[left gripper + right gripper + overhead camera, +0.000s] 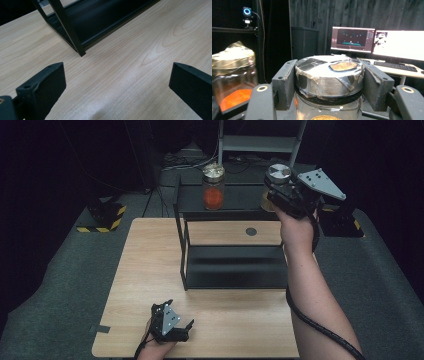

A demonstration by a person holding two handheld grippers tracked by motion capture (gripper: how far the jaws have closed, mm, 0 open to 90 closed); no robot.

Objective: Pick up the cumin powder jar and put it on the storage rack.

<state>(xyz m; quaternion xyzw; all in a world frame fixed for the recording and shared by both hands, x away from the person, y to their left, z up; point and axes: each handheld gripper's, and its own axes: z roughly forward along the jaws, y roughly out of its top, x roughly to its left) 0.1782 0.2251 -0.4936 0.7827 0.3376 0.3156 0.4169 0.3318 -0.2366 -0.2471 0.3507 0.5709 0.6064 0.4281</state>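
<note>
A glass jar with a taped silver lid (pixel 279 171) is at the right end of the black shelf's top tier (pixel 240 200). My right gripper (pixel 278 183) is shut on it. In the right gripper view both jaws press the sides of the lid (pixel 329 75), with the right gripper (pixel 330 77) closed around it. Whether the jar rests on the shelf or is lifted is unclear. A second jar (pixel 213 187), holding something orange, stands at the left of the top tier and appears beside the held one (pixel 233 77). My left gripper (pixel 179 314) sits open at the table's front edge, its jaws wide over bare wood (pixel 117 82).
The black two-tier shelf's lower tier (pixel 235 265) takes up the table's middle and its corner post (pixel 67 27) stands just ahead of my left gripper. A round dark disc (pixel 251 231) lies on the wood behind it. Monitors (pixel 377 41) glow beyond the table.
</note>
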